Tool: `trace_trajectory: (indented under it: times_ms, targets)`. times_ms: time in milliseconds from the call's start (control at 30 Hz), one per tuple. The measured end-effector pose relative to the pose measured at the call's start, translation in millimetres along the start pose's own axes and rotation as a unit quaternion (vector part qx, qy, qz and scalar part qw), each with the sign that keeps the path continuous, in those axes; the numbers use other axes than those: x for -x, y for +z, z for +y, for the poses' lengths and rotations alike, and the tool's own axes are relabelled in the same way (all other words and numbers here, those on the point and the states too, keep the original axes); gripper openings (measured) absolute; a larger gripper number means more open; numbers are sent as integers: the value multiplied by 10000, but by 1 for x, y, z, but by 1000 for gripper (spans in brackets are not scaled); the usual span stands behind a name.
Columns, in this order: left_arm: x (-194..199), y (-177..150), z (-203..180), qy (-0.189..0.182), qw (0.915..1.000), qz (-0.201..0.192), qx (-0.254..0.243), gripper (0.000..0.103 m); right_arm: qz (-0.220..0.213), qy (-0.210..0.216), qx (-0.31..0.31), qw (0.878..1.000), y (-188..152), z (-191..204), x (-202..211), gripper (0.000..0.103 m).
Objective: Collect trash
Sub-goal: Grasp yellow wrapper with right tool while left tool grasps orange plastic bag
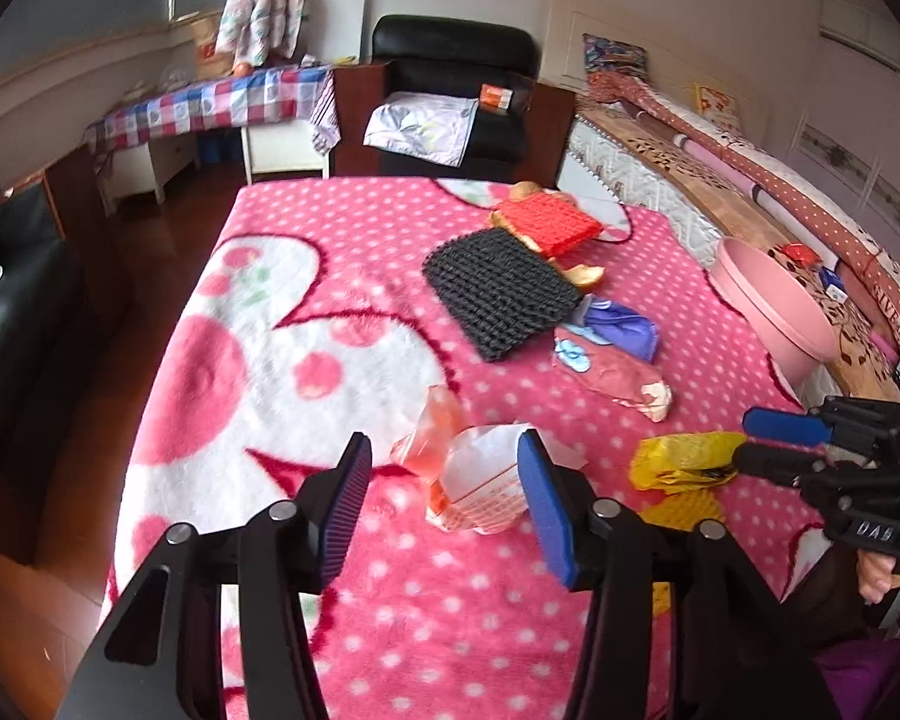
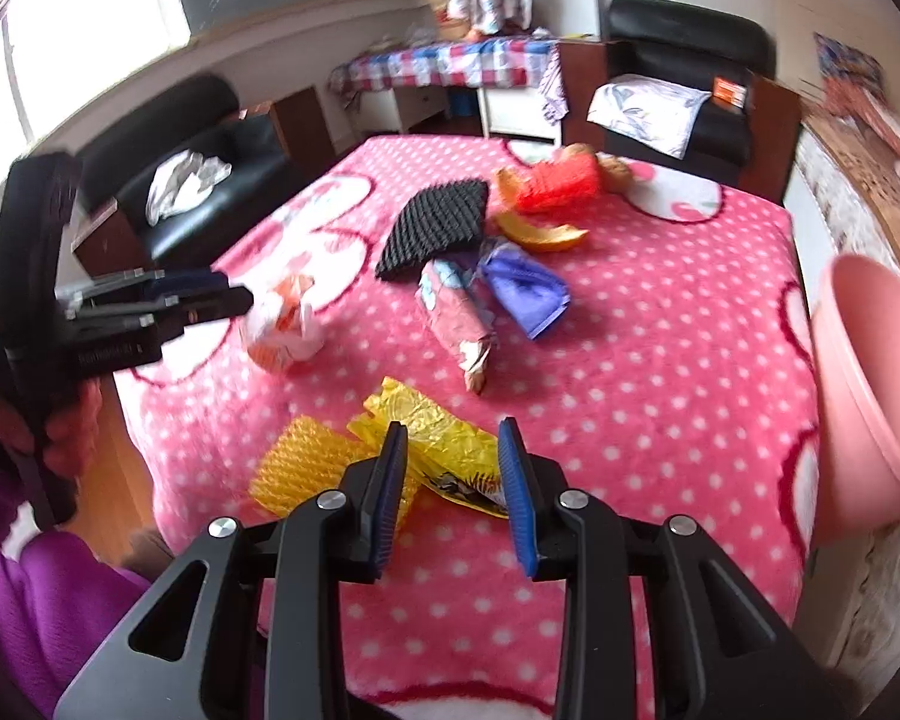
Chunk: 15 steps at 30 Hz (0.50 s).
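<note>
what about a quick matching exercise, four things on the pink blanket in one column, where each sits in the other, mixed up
Things:
1. yellow wrapper
2. orange-and-white bag
3. pink basin
4. black foam net

Places:
a. tilted at the blanket's edge, on the right tongs' side
b. mid-blanket, partly over a red foam net
c. between the open right tongs
d. in front of the open left tongs

Pairs: 1-c, 2-d, 3-a, 4-b
</note>
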State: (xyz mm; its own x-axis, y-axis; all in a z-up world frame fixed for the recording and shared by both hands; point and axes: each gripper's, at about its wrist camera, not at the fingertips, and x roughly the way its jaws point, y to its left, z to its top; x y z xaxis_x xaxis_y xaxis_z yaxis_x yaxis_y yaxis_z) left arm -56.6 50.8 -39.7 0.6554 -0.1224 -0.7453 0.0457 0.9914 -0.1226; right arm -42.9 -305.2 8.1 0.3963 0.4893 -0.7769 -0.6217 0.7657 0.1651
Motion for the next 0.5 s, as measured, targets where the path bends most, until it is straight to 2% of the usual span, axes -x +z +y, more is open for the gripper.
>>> trace_trajectory:
  times_ms: [133, 333, 500]
  targets:
    - [-12, -6, 3, -149, 9995, 265, 95, 51, 146, -39, -4, 9999, -2, -4, -13, 32]
    - [-15, -9, -2, -516, 9978, 395, 108, 51, 136, 6, -187, 9997, -6, -16, -18, 32]
    - [-20, -13, -11, -648, 9966, 506, 10, 51, 115, -13, -226, 9997, -6, -18, -23, 32]
